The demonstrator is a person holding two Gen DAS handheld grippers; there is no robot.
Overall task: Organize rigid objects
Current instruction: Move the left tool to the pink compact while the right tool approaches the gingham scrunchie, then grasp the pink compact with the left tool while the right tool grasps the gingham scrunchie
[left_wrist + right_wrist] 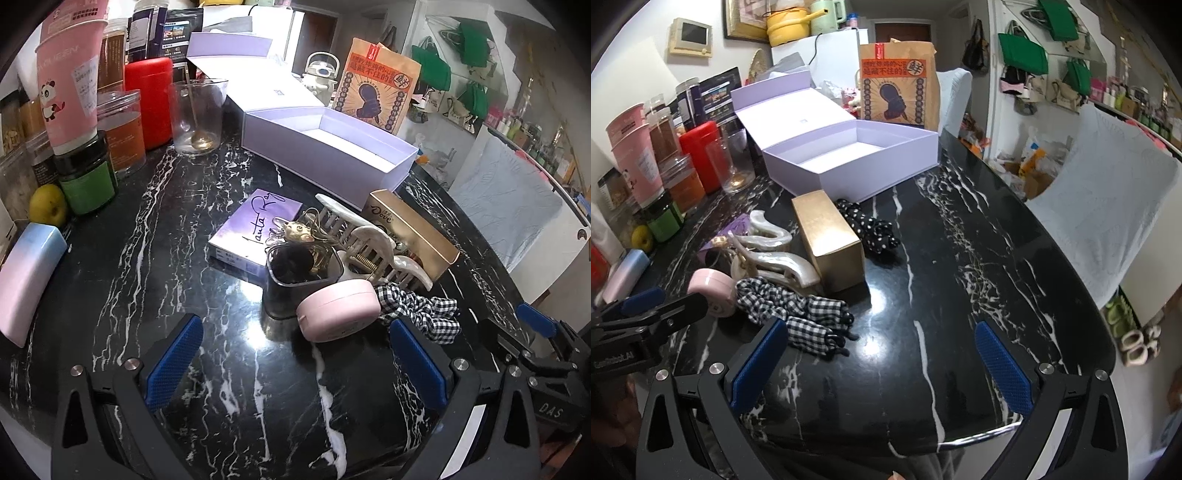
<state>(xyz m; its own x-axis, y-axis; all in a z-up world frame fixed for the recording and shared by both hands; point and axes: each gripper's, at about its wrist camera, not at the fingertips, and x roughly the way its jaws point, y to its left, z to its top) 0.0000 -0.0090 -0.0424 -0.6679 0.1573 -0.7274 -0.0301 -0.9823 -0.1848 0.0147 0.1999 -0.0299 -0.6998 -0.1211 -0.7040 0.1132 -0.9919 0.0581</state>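
Ahead of the left tool (pixel 295 365), spread and empty, the pink round case (pixel 338 310) is lying just beyond its fingertips, mid-surface; the right tool (pixel 882 365), also spread, is hovering farther right, beside the gingham scrunchie (pixel 798 314).

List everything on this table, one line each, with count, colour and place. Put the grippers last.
Gift box: 1, lilac, open, table's far middle.
Gold carton: 1, in front of the gift box.
Hair claws: 2, pearl white, left of the carton.
Pink case: 1, round, near the left gripper.
Gingham scrunchie: 1, black-white, beside the pink case.
Dotted scrunchie: 1, black-white, right of the carton.
Purple booklet: 1, behind the cup.
Clear cup: 1, holding trinkets.
Glass: 1, clear, spoon inside.
Red canister: 1, far left.
Paper bag: 1, brown, behind the gift box.
Lemon: 1, yellow, left edge.
Left gripper: open.
Right gripper: open.
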